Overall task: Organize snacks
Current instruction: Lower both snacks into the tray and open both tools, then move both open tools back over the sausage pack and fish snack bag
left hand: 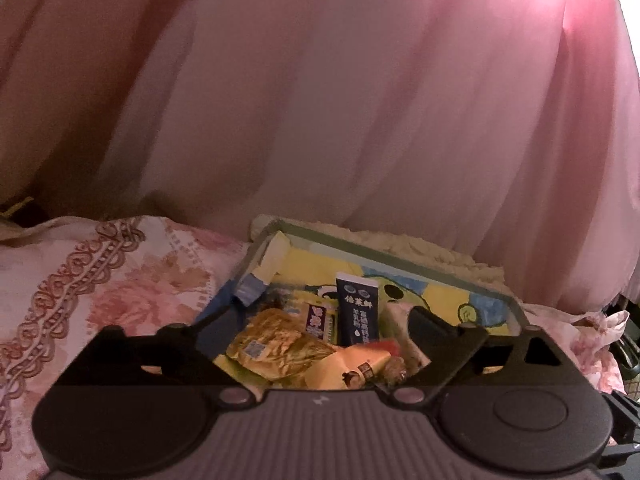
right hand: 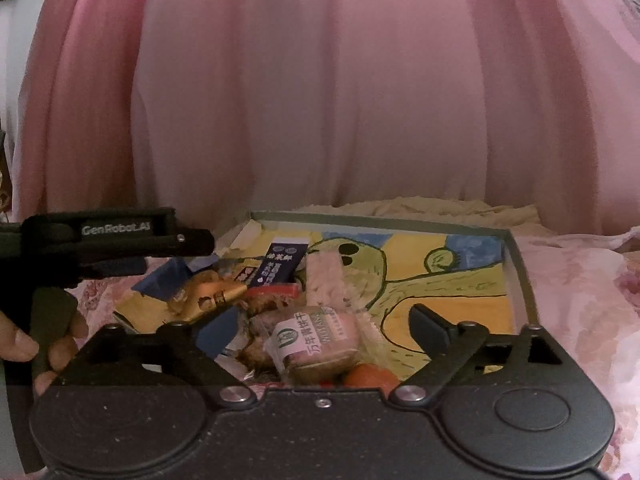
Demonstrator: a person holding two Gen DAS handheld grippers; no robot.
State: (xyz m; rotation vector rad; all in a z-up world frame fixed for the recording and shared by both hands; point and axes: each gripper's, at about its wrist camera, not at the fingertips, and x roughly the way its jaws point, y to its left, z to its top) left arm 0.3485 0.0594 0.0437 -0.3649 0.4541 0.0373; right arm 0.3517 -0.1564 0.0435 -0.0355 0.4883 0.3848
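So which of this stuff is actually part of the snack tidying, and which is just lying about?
Part of the job:
painted tray
dark blue carton
gold foil packet
wrapped biscuit pack
left gripper and right gripper, both open

Just lying about:
pink curtain
floral bedspread
cream blanket

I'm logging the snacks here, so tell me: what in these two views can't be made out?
- Left wrist: gold packet partly hidden by the gripper body; label blurred.
- Right wrist: biscuit pack hides the snacks beneath; orange item cut off by the housing.
- Tray near edge: hidden in both.
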